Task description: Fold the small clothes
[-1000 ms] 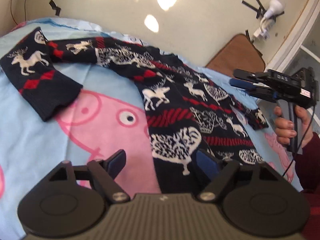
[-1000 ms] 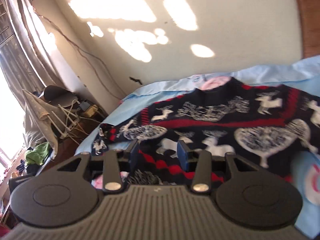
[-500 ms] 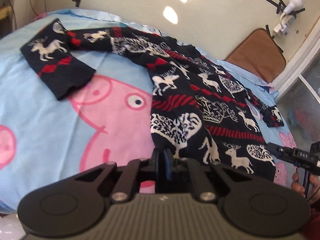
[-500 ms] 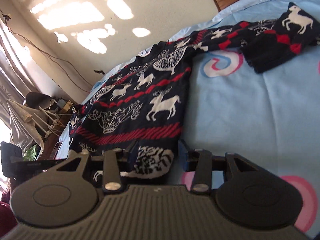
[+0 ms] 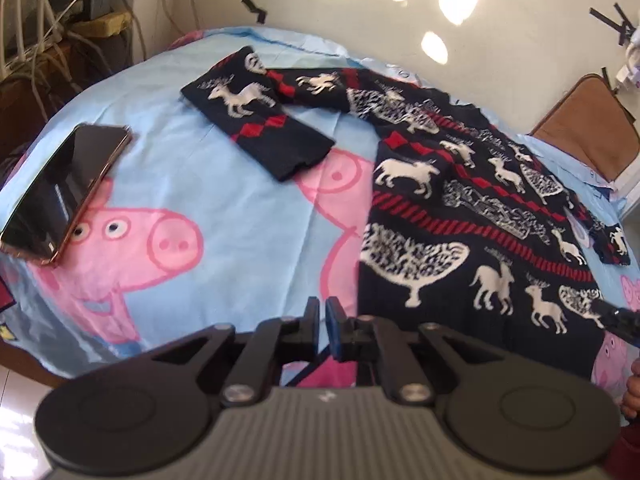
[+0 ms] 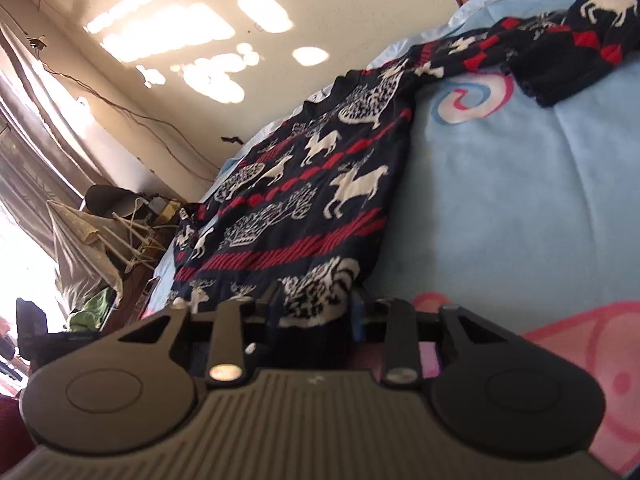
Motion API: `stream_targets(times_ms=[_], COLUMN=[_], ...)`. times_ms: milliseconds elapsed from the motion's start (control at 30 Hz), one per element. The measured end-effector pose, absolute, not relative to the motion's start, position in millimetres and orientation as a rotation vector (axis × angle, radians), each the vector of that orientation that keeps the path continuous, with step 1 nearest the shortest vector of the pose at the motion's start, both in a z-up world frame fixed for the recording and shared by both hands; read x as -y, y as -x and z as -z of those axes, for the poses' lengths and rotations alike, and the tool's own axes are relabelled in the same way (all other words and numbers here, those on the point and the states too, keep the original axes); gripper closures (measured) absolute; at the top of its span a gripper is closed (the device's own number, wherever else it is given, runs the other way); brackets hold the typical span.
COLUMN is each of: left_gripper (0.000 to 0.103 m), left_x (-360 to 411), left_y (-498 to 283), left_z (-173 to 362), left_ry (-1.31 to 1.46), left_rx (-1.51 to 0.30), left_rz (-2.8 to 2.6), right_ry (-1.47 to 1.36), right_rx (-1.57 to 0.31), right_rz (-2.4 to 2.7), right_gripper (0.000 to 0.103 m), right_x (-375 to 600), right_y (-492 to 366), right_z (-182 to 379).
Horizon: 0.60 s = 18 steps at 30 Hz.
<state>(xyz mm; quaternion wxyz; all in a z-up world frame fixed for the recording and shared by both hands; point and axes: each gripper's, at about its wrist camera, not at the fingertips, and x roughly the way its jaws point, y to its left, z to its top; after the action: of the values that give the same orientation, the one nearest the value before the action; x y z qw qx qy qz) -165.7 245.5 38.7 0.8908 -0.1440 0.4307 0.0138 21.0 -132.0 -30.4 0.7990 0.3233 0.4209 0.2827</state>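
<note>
A navy sweater [image 5: 460, 220] with white reindeer and red stripes lies flat on the blue cartoon-pig bedsheet [image 5: 240, 208]. Its left sleeve [image 5: 256, 120] is spread out to the side. My left gripper [image 5: 322, 316] is nearly shut, with its jaws just starting to part. It sits just left of the hem corner, and no fabric shows between the pads. In the right wrist view the sweater's [image 6: 304, 208] hem lies between the spread fingers of my right gripper [image 6: 314, 312], whose jaws are closing. The other sleeve [image 6: 580, 40] lies at the far right.
A dark phone [image 5: 60, 192] lies on the sheet's left edge. A brown chair back [image 5: 584, 124] stands by the wall. My right gripper's tip [image 5: 616, 316] and a hand [image 5: 634, 384] show at the right. Hangers and clutter [image 6: 120, 232] stand beyond the bed.
The left gripper went from wide open to shut and swung left, bringing the phone into view. The right gripper dropped from above the sweater down to its hem, fingers still apart.
</note>
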Motion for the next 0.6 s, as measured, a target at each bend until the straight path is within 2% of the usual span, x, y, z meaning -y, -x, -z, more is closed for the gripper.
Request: stream_targets(times_ms=[100, 200, 267, 300, 333, 400, 500, 567, 600], left_gripper=[0.085, 0.083, 0.082, 0.081, 0.080, 0.071, 0.065, 0.064, 0.062], left_x=[-229.6, -209.9, -200.7, -197.2, -194.1, -188.4, -183.6, -178.1, -176.1], left_y=[150.2, 134.2, 124.1, 119.6, 115.5, 108.3, 97.1, 83.7, 78.3], left_z=[-46.4, -47.2, -43.6, -42.3, -41.4, -40.9, -45.0, -49.1, -50.5], left_ry=[0.240, 0.189, 0.173, 0.168, 0.163, 0.162, 0.166, 0.180, 0.188], left_rx=[-0.863, -0.872, -0.884, -0.888, -0.890, -0.882, -0.851, -0.822, -0.808], left_rz=[0.040, 0.108, 0.147, 0.160, 0.171, 0.189, 0.209, 0.222, 0.228], right_ry=[-0.719, -0.699, -0.617, -0.574, -0.572, -0.626, -0.719, -0.815, -0.832], right_rx=[-0.871, -0.769, -0.782, -0.821, -0.856, -0.929, -0.864, -0.756, -0.711], right_rz=[-0.625, -0.647, -0.617, -0.577, -0.549, -0.479, -0.349, -0.267, -0.210], right_gripper=[0.093, 0.093, 0.092, 0.093, 0.088, 0.087, 0.087, 0.082, 0.072], right_x=[135.3, 158.4, 167.5, 169.3, 172.3, 182.3, 209.2, 229.6, 238.3], right_y=[-13.7, -0.8, 5.3, 6.7, 6.7, 6.0, 1.8, -3.2, -7.6], right_z=[17.0, -18.6, -31.2, -29.6, -23.6, -3.5, 2.5, -0.8, -2.5])
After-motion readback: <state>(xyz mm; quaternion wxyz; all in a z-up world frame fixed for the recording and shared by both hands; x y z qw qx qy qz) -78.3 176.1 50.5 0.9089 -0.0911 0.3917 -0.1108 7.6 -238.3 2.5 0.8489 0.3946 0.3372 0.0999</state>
